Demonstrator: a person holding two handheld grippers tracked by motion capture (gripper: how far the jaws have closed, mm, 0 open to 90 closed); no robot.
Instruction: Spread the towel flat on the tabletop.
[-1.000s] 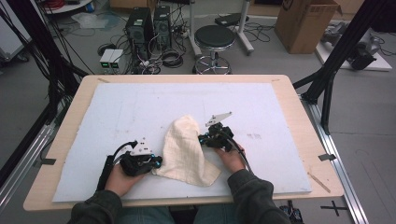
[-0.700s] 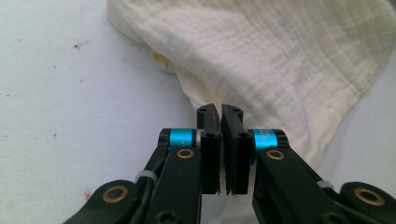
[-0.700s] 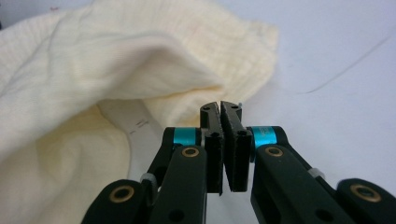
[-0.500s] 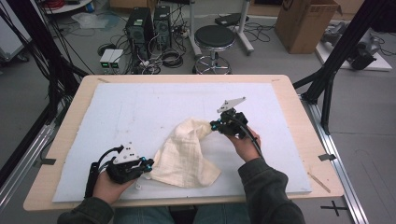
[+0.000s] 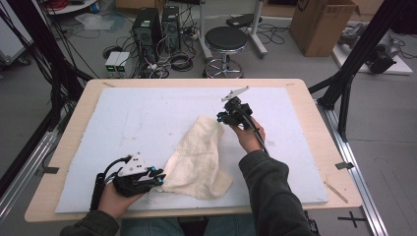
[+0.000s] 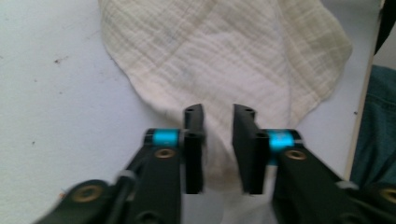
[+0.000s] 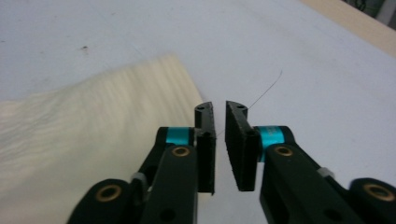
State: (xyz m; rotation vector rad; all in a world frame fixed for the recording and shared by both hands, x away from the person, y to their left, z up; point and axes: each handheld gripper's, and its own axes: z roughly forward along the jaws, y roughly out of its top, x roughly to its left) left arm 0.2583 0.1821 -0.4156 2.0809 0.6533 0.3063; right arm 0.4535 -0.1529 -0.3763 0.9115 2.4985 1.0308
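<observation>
L gripper view: jaws apart astride cloth corner; R gripper released.

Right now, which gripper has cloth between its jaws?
The left gripper: cloth runs between its parted jaws. The right gripper has a bare gap, cloth beside it.

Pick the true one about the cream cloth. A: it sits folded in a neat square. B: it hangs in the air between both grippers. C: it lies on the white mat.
C: the cloth lies rumpled and spread on the white mat.
</observation>
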